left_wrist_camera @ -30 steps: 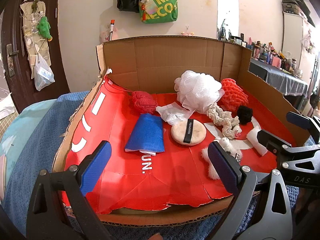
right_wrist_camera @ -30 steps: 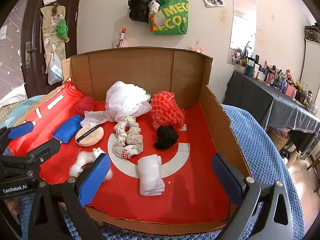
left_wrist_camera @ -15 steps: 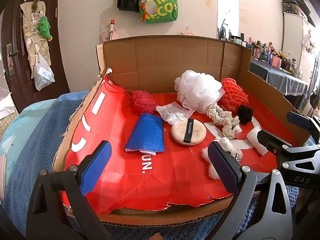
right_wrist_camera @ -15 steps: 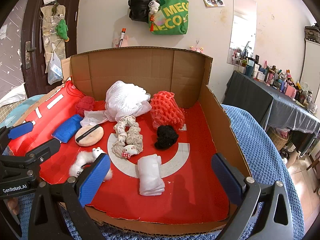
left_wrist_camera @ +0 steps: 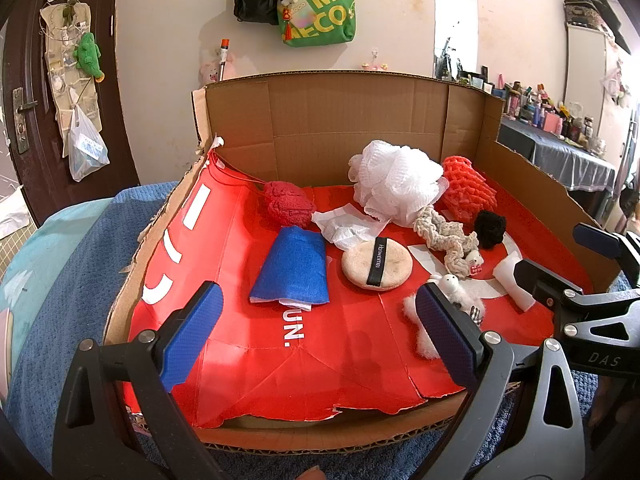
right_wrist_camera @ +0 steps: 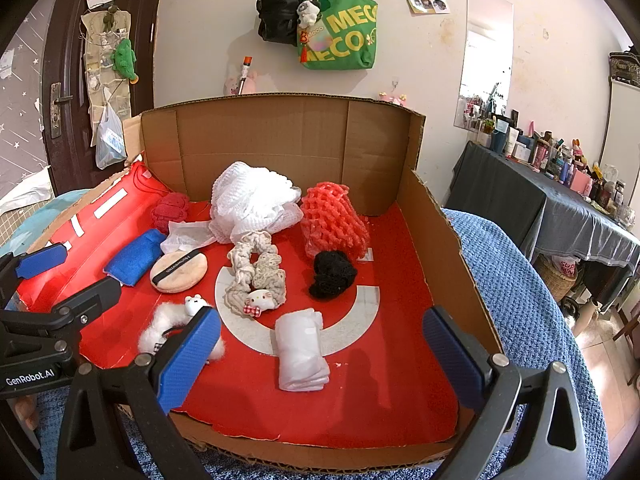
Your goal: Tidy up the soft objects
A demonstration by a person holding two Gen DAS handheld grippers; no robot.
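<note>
A cardboard box (left_wrist_camera: 344, 108) (right_wrist_camera: 280, 136) with a red floor holds soft objects: a blue cloth (left_wrist_camera: 292, 266) (right_wrist_camera: 134, 258), a round powder puff (left_wrist_camera: 376, 266) (right_wrist_camera: 178, 270), a white mesh pouf (left_wrist_camera: 394, 182) (right_wrist_camera: 252, 200), a red knit ball (left_wrist_camera: 286, 204), an orange-red mesh sponge (right_wrist_camera: 332, 220), a beige scrunchie (right_wrist_camera: 258, 270), a black scrunchie (right_wrist_camera: 332, 274), a white fluffy clip (right_wrist_camera: 164, 326) and a folded white cloth (right_wrist_camera: 302, 350). My left gripper (left_wrist_camera: 320, 336) hovers open at the box's near edge. My right gripper (right_wrist_camera: 320, 354) is open too, just before the folded cloth.
A crumpled white tissue (left_wrist_camera: 346, 226) lies beside the puff. The box sits on a blue towel (right_wrist_camera: 520, 280). A cluttered dark table (right_wrist_camera: 560, 196) stands to the right, a door (left_wrist_camera: 36, 92) on the left, and bags (right_wrist_camera: 336, 36) hang on the wall.
</note>
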